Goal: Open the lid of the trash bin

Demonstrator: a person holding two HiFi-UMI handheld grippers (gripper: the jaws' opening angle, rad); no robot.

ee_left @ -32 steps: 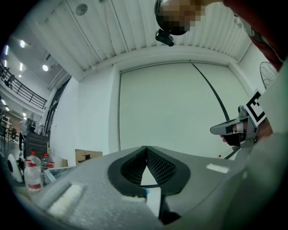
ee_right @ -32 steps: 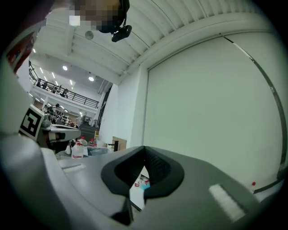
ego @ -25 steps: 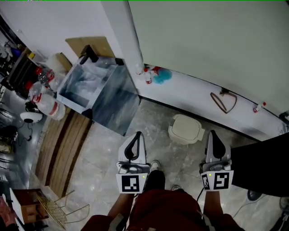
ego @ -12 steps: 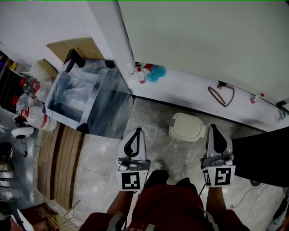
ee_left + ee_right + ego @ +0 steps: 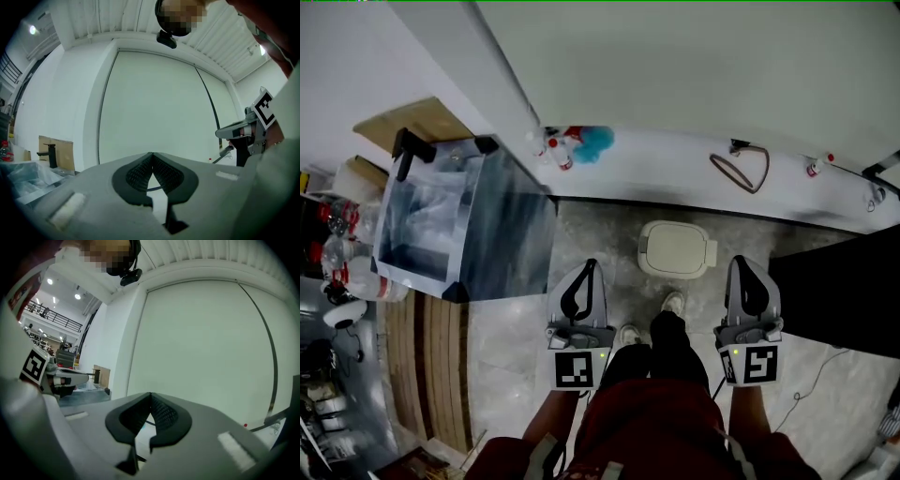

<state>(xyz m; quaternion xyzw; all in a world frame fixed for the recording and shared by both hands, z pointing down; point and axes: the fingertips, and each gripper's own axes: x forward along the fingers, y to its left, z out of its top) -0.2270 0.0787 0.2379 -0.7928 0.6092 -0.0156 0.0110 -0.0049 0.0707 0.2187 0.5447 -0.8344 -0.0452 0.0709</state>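
Both grippers were held side by side, pointing towards the white wall. Left gripper [image 5: 587, 272]: jaws closed tip to tip, nothing between them. Right gripper [image 5: 744, 267]: likewise closed and empty. The trash bin [image 5: 678, 248] stood on the floor ahead, between the two grippers and nearer the right one, lid down. My shoe [image 5: 673, 302] was just short of it.

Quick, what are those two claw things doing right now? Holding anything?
Left gripper: closed, tips touching, holding nothing.
Right gripper: closed, tips touching, holding nothing.
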